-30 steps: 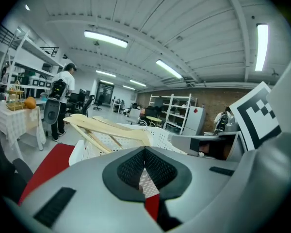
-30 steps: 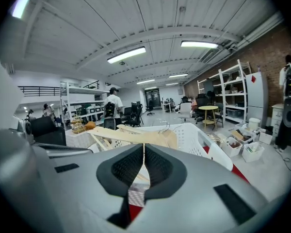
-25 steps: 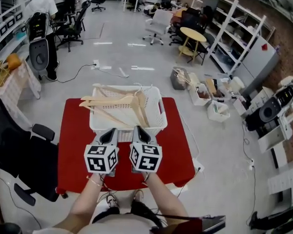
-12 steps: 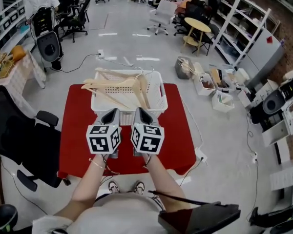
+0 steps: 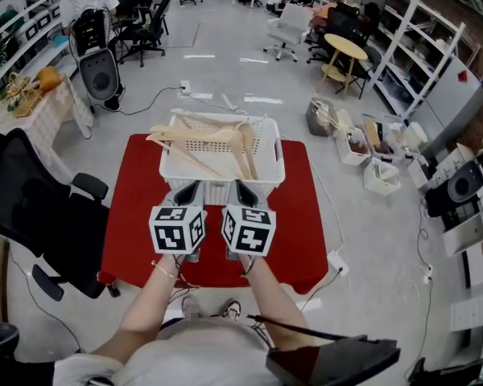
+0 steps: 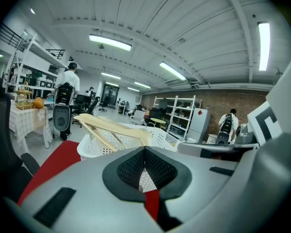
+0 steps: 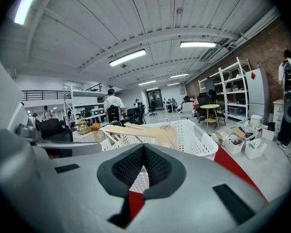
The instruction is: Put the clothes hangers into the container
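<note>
As wooden hangers (image 5: 217,139) lie in the basket (image 5: 222,185) at the counter's (image 5: 137,215) far edge, loading seems done | left gripper (image 5: 188,190), right gripper (image 5: 243,192) — fingers closed, empty | next: withdraw.

Grey concrete floor (image 5: 225,79), red-covered worktop (image 5: 137,215), white shelving racks (image 5: 423,51), round yellow table (image 5: 344,48), black office chairs (image 5: 151,24), brick wall (image 6: 218,101), white beamed ceiling (image 6: 194,23), strip lights (image 6: 110,42).

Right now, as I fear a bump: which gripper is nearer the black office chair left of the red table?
Left. The left gripper hangs over the red table on the black office chair's side; the right gripper is just beyond it, farther from the chair.
</note>
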Motion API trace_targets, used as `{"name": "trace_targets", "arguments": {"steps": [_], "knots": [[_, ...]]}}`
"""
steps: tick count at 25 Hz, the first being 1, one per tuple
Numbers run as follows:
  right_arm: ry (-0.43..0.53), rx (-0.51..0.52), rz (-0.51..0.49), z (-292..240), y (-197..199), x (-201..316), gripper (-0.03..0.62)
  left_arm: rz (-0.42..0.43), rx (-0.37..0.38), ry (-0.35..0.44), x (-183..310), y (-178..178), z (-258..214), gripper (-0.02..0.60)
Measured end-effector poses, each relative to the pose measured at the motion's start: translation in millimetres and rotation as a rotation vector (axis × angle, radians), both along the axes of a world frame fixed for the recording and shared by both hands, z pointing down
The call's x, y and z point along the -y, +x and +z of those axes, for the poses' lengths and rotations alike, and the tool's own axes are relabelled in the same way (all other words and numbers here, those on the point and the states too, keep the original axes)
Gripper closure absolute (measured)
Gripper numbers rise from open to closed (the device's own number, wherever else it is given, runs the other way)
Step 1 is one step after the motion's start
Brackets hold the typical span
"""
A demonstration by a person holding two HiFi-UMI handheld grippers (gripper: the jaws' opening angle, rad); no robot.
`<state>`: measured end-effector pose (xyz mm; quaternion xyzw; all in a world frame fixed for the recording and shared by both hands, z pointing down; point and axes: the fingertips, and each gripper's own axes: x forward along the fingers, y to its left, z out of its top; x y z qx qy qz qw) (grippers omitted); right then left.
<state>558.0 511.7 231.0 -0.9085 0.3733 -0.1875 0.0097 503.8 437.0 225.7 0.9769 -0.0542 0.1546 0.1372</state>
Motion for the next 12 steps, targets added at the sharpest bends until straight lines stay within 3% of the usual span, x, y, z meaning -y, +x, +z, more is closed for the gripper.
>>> {"name": "trace_targets", "arguments": {"steps": [12], "knots": [[-0.005, -0.003, -0.026, -9, 6, -15, 0.579, -0.026, -0.005, 0.014, -8, 2, -12, 0.581]]}}
